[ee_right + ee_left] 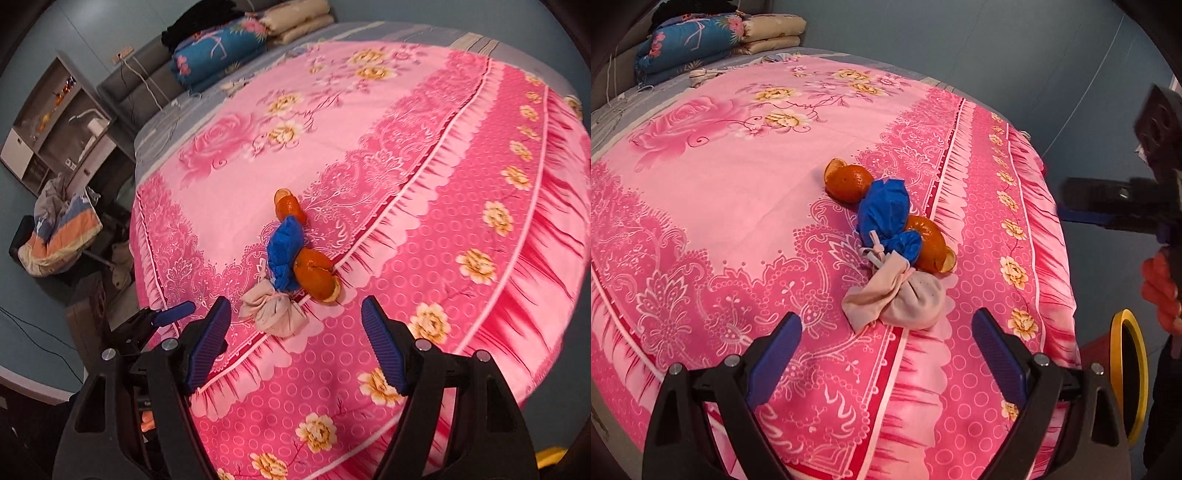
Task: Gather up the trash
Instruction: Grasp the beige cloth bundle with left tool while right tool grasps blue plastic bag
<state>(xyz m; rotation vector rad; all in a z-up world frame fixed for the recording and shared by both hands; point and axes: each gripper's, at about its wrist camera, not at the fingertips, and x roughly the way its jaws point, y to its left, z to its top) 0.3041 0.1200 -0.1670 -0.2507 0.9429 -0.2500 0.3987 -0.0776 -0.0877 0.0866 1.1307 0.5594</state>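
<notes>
On the pink bed (738, 206), near its foot edge, the trash lies bunched: two orange peels (847, 182), a blue wad (884, 210), a beige bundle (912, 299). Left tongs (886, 347) and right tongs (295, 336) both gape wide, empty, above it.

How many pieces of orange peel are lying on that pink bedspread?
2. One orange peel lies at the far end of the blue wad; the other orange peel lies beside its near end, close to the beige bundle. More could hide underneath.
</notes>
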